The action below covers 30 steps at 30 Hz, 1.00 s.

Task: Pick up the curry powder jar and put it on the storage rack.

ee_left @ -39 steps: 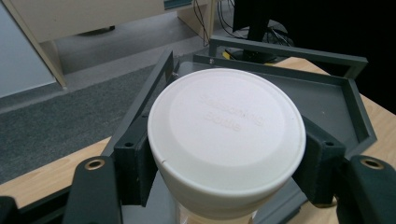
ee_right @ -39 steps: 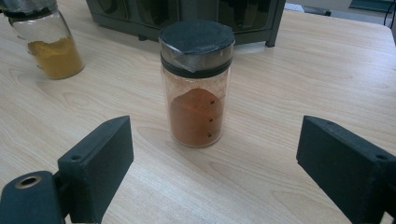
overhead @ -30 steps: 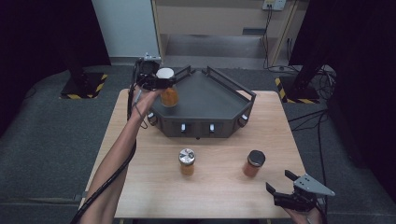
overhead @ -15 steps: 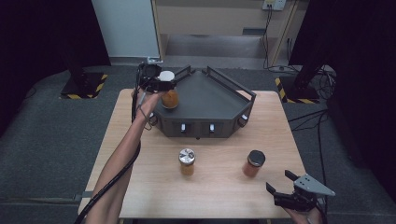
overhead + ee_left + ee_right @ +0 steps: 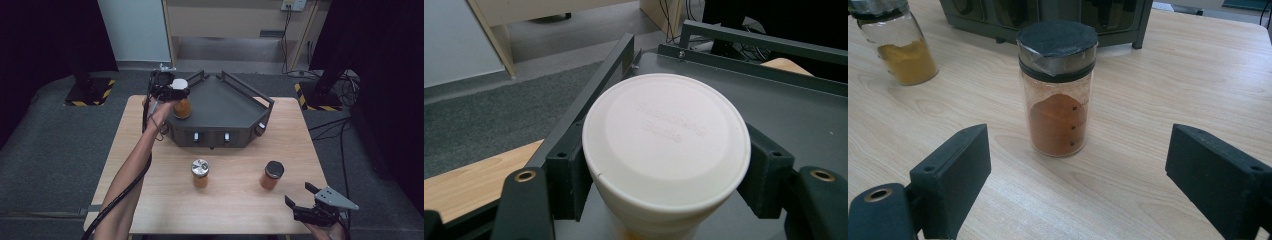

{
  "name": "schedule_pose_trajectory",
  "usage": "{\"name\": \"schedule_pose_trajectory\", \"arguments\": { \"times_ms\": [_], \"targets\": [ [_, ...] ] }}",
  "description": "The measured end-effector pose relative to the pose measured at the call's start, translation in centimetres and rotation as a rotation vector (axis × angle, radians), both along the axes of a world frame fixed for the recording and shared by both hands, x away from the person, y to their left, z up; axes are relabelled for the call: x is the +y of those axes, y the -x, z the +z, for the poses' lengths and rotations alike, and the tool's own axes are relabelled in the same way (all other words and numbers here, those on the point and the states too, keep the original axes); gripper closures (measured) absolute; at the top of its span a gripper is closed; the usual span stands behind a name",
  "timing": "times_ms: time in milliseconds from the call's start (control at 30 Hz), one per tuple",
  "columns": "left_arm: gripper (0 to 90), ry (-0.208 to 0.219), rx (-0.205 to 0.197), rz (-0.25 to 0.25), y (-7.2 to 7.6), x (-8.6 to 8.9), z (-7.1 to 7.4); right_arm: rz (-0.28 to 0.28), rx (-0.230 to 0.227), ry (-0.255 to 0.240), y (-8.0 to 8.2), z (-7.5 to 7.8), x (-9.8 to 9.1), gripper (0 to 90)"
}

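A seasoning bottle (image 5: 182, 106) with a white cap and orange contents is at the left corner of the dark grey tray (image 5: 230, 100). My left gripper (image 5: 176, 91) is shut on it just under the cap. In the left gripper view the bottle's cap (image 5: 666, 145) sits between both pads over the tray's floor (image 5: 784, 110). Whether its base touches the tray is hidden. My right gripper (image 5: 298, 194) is open at the table's front right, nothing between its pads. A black-lidded jar (image 5: 1058, 90) of red-brown powder stands just beyond the right gripper (image 5: 1083, 175).
A silver-lidded jar (image 5: 200, 172) of yellow-orange powder stands on the wooden table (image 5: 150, 195), left of the black-lidded jar (image 5: 272, 175), and at the upper left as the silver-lidded jar (image 5: 898, 50). The tray has raised rails. Dark floor surrounds the table.
My left gripper with the white-capped bottle has shifted slightly down and toward the tray's inside. The right gripper and both jars on the table have not moved.
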<state>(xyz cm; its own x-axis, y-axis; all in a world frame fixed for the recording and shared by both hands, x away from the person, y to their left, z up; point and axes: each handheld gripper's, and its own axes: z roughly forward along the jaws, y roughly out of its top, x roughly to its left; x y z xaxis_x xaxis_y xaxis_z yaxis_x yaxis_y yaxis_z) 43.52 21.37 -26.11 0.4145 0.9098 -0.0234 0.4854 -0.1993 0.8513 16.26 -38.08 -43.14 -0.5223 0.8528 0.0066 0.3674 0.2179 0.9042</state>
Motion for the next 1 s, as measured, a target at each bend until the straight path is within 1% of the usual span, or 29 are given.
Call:
{"name": "schedule_pose_trajectory", "arguments": {
  "times_ms": [267,400,467,500,567,600,633,700,733,767,833,867,900,967,1000],
  "targets": [
    [32.6,0.009,0.000,0.004,0.0,0.1,-0.1,0.002,0.000,0.003,0.0,0.0,0.0,10.9],
    [32.1,0.029,0.001,0.005,0.1,0.3,-0.3,0.002,0.000,0.003,0.0,0.0,0.0,10.9],
    [31.7,0.019,-0.003,-0.005,0.1,0.1,-0.2,0.004,0.000,0.002,0.0,0.0,0.0,10.9],
    [31.6,0.014,-0.011,-0.001,0.2,0.0,-0.2,0.004,-0.001,0.003,0.0,0.0,0.0,10.9],
    [31.2,0.028,-0.012,0.001,0.3,0.2,-0.2,0.003,0.000,0.003,0.0,0.0,0.0,10.9],
    [30.8,0.026,-0.015,0.000,0.3,0.2,-0.2,0.003,0.000,0.003,0.0,0.0,0.1,10.8],
    [29.5,0.023,-0.021,0.001,0.4,0.2,-0.1,0.003,0.000,0.004,0.0,0.0,0.1,10.8],
    [24.1,0.024,-0.027,-0.003,0.5,0.4,0.1,0.004,-0.002,0.002,0.0,0.0,0.0,10.8],
    [21.0,0.031,-0.029,-0.008,0.5,0.5,0.2,0.003,-0.001,0.001,0.0,0.0,0.0,10.8],
    [18.3,0.035,-0.039,-0.008,0.7,0.6,0.2,0.004,-0.001,0.002,0.0,0.0,0.0,10.8],
    [14.4,0.037,-0.048,-0.004,0.9,0.8,0.4,0.005,0.000,0.003,0.0,0.0,0.0,10.8],
    [12.8,0.053,-0.045,-0.004,0.9,0.9,0.5,0.005,-0.001,0.003,0.0,0.0,0.1,10.8],
    [11.2,0.056,-0.052,-0.003,1.1,1.0,0.7,0.005,-0.002,0.004,0.0,0.0,0.1,10.8],
    [10.6,0.058,-0.057,-0.004,1.2,1.1,0.9,0.005,-0.001,0.003,0.0,0.0,0.1,10.8],
    [10.2,0.060,-0.055,-0.015,1.2,1.3,1.1,0.005,-0.001,0.004,0.0,0.0,0.1,10.8]
  ]
}}
